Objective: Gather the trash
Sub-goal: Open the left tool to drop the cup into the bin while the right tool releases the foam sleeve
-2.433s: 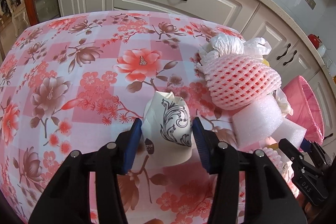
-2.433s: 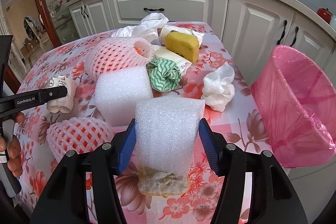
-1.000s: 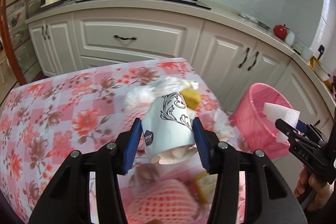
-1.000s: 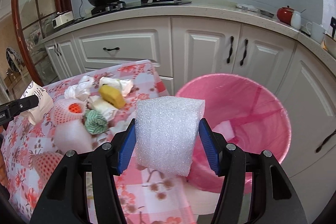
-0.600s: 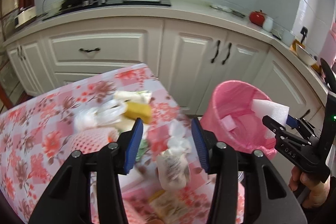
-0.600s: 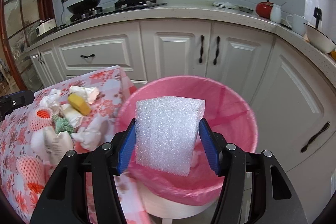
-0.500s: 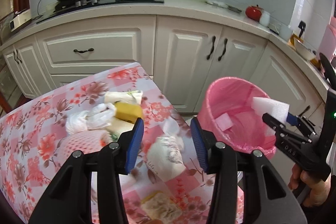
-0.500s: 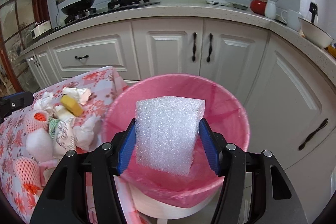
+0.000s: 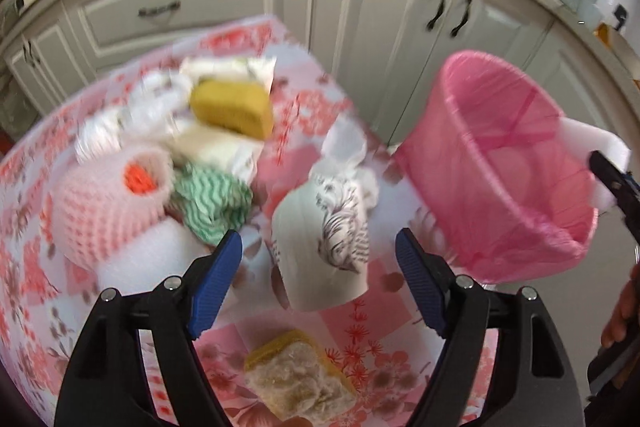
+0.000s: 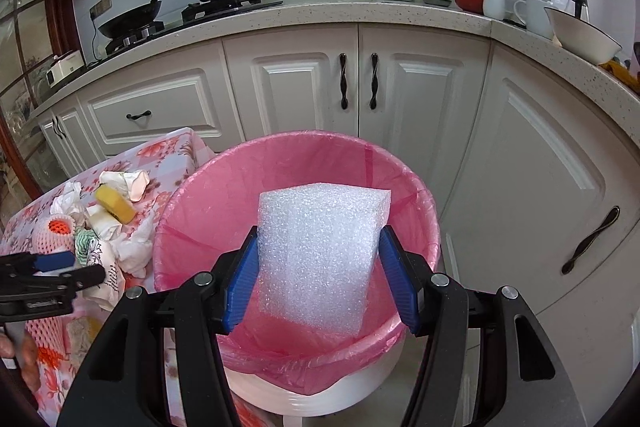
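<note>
A: While the right gripper (image 10: 318,277) clamps the foam block (image 10: 320,255) over the pink-lined bin (image 10: 200,203), release straight down

B: And the left gripper (image 9: 318,277) (jaws wide)? Paper cup (image 9: 324,247) lies loose on the table (image 9: 24,227)

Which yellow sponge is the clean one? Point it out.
The far yellow sponge, beside the white wrappers near the cabinets, looks clean. The other sponge, lying near the open left gripper, is crusted with grey-brown grime.
</note>
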`<state>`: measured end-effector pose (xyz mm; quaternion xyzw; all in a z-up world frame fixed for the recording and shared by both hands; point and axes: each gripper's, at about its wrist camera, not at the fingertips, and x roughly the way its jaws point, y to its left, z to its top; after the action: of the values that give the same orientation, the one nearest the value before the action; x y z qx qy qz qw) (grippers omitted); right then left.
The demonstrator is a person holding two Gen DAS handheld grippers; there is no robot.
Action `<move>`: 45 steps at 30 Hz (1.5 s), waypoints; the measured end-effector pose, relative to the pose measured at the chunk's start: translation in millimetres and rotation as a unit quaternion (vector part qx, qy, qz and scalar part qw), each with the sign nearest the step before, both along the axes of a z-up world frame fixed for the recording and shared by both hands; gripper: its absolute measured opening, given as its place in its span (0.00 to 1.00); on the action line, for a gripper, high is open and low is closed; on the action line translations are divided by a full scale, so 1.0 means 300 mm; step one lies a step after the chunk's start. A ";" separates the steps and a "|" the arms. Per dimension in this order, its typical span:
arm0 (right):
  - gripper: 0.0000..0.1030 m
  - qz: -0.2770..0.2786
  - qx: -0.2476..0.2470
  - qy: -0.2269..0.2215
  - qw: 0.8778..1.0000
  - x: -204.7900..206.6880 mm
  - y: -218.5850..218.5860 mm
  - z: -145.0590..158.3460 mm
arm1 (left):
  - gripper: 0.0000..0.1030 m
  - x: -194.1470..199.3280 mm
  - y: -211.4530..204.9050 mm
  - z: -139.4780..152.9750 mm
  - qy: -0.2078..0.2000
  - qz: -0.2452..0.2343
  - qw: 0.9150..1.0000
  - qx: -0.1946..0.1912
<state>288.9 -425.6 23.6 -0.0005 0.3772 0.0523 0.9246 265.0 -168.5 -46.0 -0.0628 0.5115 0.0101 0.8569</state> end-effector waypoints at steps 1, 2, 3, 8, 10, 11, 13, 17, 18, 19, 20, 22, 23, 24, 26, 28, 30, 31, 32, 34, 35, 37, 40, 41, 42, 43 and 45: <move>0.55 0.000 0.000 0.000 1.000 -0.002 -0.001 -0.001 | 0.74 0.004 0.004 -0.013 0.005 0.001 1.000 -0.006; 0.55 0.001 0.001 0.001 1.000 -0.003 -0.001 -0.003 | 0.72 0.008 0.006 -0.027 0.010 0.001 1.000 -0.008; 0.55 0.001 0.001 0.001 1.000 -0.003 -0.001 -0.003 | 0.60 0.010 0.004 -0.035 0.012 0.000 1.000 -0.005; 0.55 0.002 0.002 0.005 1.000 0.000 0.007 -0.012 | 0.51 0.005 0.002 -0.036 0.012 -0.008 1.000 -0.001; 0.55 0.004 0.002 0.005 1.000 0.001 0.009 -0.014 | 0.51 0.001 0.002 -0.025 0.008 -0.006 1.000 -0.002; 0.55 0.004 0.002 0.005 1.000 0.001 0.009 -0.014 | 0.51 0.001 -0.003 -0.016 0.005 -0.006 1.000 -0.001; 0.55 0.003 0.002 0.005 1.000 0.001 0.010 -0.015 | 0.51 -0.006 -0.004 0.020 -0.006 -0.003 1.000 -0.002; 0.55 -0.001 0.001 0.005 1.000 0.006 -0.001 -0.012 | 0.51 -0.015 -0.020 0.126 -0.043 -0.005 0.999 -0.004; 0.55 -0.002 0.000 0.004 1.000 0.009 -0.005 -0.010 | 0.51 -0.015 -0.030 0.154 -0.053 -0.009 0.999 -0.007; 0.55 -0.003 -0.001 0.003 1.000 0.012 -0.009 -0.008 | 0.51 -0.013 -0.046 0.189 -0.066 -0.016 0.998 -0.011; 0.55 -0.004 -0.001 0.002 1.000 0.014 -0.011 -0.006 | 0.51 -0.010 -0.063 0.217 -0.077 -0.024 0.997 -0.014; 0.55 -0.006 -0.001 0.001 1.000 0.016 -0.022 -0.001 | 0.51 0.000 -0.105 0.265 -0.095 -0.042 0.994 -0.022; 0.55 -0.007 -0.001 0.000 1.000 0.017 -0.027 0.002 | 0.51 0.005 -0.132 0.284 -0.103 -0.053 0.993 -0.024; 0.55 -0.009 -0.001 -0.002 1.000 0.018 -0.034 0.005 | 0.51 0.012 -0.163 0.303 -0.110 -0.064 0.992 -0.024; 0.55 -0.013 -0.001 -0.003 1.000 0.018 -0.049 0.010 | 0.51 0.030 -0.216 0.325 -0.118 -0.082 0.989 -0.034; 0.55 -0.018 0.001 -0.004 1.000 0.018 -0.068 0.013 | 0.51 0.045 -0.257 0.334 -0.119 -0.091 0.988 -0.043; 0.56 -0.020 0.004 -0.005 1.000 0.017 -0.087 0.013 | 0.51 0.063 -0.300 0.336 -0.120 -0.102 0.986 -0.047; 0.56 -0.022 0.003 -0.005 1.000 0.017 -0.093 0.013 | 0.51 0.069 -0.316 0.334 -0.120 -0.105 0.986 -0.048; 0.56 -0.025 0.003 -0.005 1.000 0.017 -0.103 0.011 | 0.52 0.078 -0.328 0.330 -0.120 -0.108 0.986 -0.051; 0.59 -0.028 0.005 -0.003 1.000 0.020 -0.117 0.007 | 0.53 0.094 -0.342 0.319 -0.116 -0.114 0.985 -0.061; 0.60 -0.029 0.007 -0.003 1.000 0.019 -0.123 0.005 | 0.53 0.103 -0.349 0.315 -0.113 -0.114 0.985 -0.065; 0.64 -0.031 0.009 -0.005 0.999 0.017 -0.133 0.004 | 0.58 0.116 -0.360 0.307 -0.111 -0.116 0.985 -0.070; 0.64 -0.031 0.009 -0.004 0.999 0.016 -0.136 0.003 | 0.65 0.121 -0.360 0.301 -0.110 -0.115 0.985 -0.072; 0.64 -0.032 0.008 -0.003 0.999 0.016 -0.137 0.002 | 0.65 0.119 -0.356 0.300 -0.111 -0.114 0.984 -0.074; 0.64 -0.032 0.008 -0.003 0.999 0.014 -0.138 0.002 | 0.65 0.116 -0.351 0.300 -0.112 -0.112 0.985 -0.075; 0.64 -0.031 0.007 -0.003 0.999 0.013 -0.138 0.002 | 0.65 0.111 -0.345 0.300 -0.113 -0.110 0.985 -0.076; 0.64 -0.030 0.006 -0.003 1.000 0.010 -0.135 0.000 | 0.65 0.095 -0.326 0.301 -0.118 -0.104 0.985 -0.074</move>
<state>291.8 -466.0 23.7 0.0160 0.3740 0.0265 0.9269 293.6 -266.2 44.3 -0.0732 0.4101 -0.1250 0.9005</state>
